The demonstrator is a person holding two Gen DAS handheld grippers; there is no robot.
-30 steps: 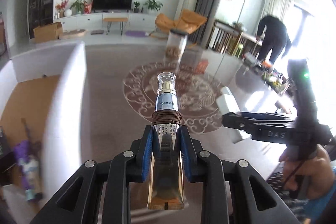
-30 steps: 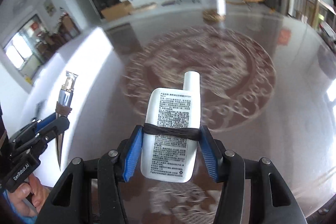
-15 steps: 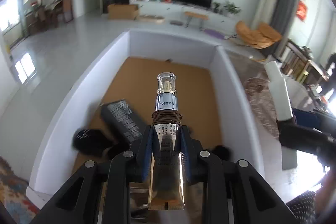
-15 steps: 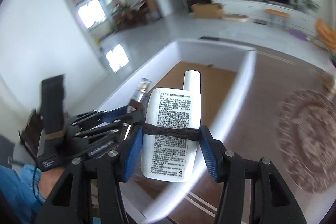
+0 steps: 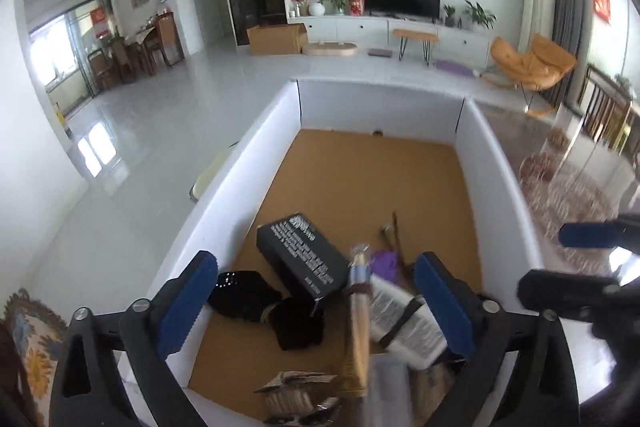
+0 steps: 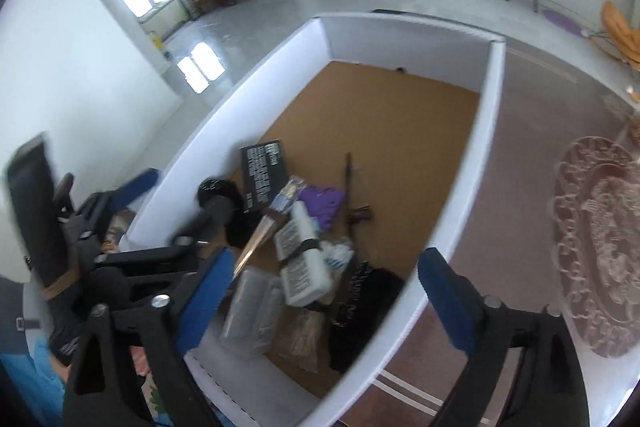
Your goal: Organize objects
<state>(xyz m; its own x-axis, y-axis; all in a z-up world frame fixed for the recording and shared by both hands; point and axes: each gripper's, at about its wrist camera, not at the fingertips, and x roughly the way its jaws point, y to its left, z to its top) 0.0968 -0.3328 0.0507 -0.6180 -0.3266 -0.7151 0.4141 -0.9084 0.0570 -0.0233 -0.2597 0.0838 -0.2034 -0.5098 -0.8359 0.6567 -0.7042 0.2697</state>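
Gold tube (image 5: 357, 311): clear cap, brown band — blurred, aslant over the box's contents.
White bottle (image 6: 303, 259): printed label, black band — lying beside it.
White box (image 6: 486, 131): brown floor, holds both.

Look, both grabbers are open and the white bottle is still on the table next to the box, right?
Not quite. Both grippers, left and right, are open, but the white bottle lies inside the white box, among the other things. The right wrist view shows it.

Gold tube (image 5: 359, 323) motion-blurred, white bottle's (image 5: 404, 319) print unreadable
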